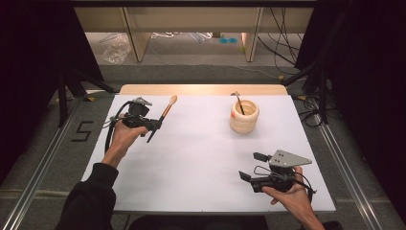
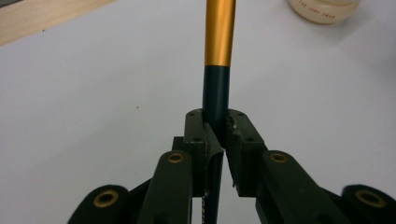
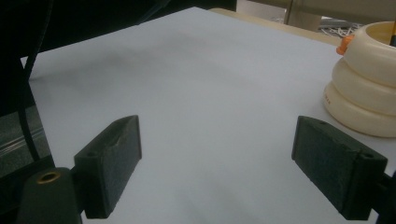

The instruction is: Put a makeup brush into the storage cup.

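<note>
Gripping a brush (image 1: 162,117) in left gripper (image 1: 154,125) jaws, right gripper (image 1: 253,166) jaws wide, ribbed cream pot (image 1: 244,116) well apart

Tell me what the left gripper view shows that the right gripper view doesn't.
Left gripper view alone: the left gripper with its jaws shut on a brush, gripping the dark handle below the gold metal sleeve. Right gripper view alone: the right gripper with its jaws standing wide apart and nothing between them, and a dark handle standing inside the holder. Both share the white table and the cream ringed holder, which sits at the top right edge of each view.
</note>
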The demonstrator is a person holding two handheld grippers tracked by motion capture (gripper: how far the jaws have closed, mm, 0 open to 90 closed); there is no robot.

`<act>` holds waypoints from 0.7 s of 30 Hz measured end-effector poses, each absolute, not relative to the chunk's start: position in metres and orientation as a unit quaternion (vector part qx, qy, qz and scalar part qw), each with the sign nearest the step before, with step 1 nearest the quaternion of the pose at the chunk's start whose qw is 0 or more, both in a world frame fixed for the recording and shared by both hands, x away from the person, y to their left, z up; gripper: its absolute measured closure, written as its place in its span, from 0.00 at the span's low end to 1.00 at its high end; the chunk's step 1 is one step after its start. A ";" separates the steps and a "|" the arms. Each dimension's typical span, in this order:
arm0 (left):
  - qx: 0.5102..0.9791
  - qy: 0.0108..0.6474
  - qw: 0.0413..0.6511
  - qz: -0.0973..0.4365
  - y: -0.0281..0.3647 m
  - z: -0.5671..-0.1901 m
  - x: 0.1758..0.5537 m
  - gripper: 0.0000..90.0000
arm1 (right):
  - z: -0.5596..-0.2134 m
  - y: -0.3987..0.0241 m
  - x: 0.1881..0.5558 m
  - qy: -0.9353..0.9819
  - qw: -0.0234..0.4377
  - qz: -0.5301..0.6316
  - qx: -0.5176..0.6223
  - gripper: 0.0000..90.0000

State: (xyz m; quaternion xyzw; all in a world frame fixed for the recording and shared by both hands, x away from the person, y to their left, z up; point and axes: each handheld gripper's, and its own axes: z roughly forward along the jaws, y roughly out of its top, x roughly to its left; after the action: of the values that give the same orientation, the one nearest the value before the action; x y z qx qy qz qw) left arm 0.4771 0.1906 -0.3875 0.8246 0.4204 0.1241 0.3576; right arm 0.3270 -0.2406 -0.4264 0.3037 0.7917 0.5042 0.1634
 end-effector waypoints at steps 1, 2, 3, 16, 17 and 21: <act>0.822 0.420 0.363 0.128 0.190 -0.386 0.475 0.88 | -0.426 -0.241 0.327 0.791 0.163 0.505 0.304 0.19; 0.820 0.418 0.368 0.132 0.189 -0.385 0.472 0.88 | -0.426 -0.241 0.327 0.791 0.164 0.504 0.304 0.19; 0.820 0.413 0.372 0.134 0.188 -0.383 0.469 0.88 | -0.426 -0.241 0.327 0.791 0.165 0.504 0.304 0.19; 0.799 0.403 0.419 0.155 0.180 -0.380 0.444 0.88 | -0.427 -0.241 0.328 0.788 0.163 0.511 0.302 0.19; 0.796 0.401 0.426 0.155 0.180 -0.379 0.441 0.88 | -0.427 -0.241 0.328 0.788 0.163 0.512 0.302 0.19; 0.785 0.396 0.450 0.155 0.176 -0.379 0.431 0.88 | -0.427 -0.240 0.328 0.781 0.165 0.520 0.302 0.19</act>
State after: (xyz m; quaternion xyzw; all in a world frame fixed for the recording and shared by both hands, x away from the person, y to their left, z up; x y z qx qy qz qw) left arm 0.4314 0.1764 -0.3790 0.7855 0.3961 0.1549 0.4496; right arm 0.3284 -0.2400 -0.4274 0.3021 0.7815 0.5205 0.1646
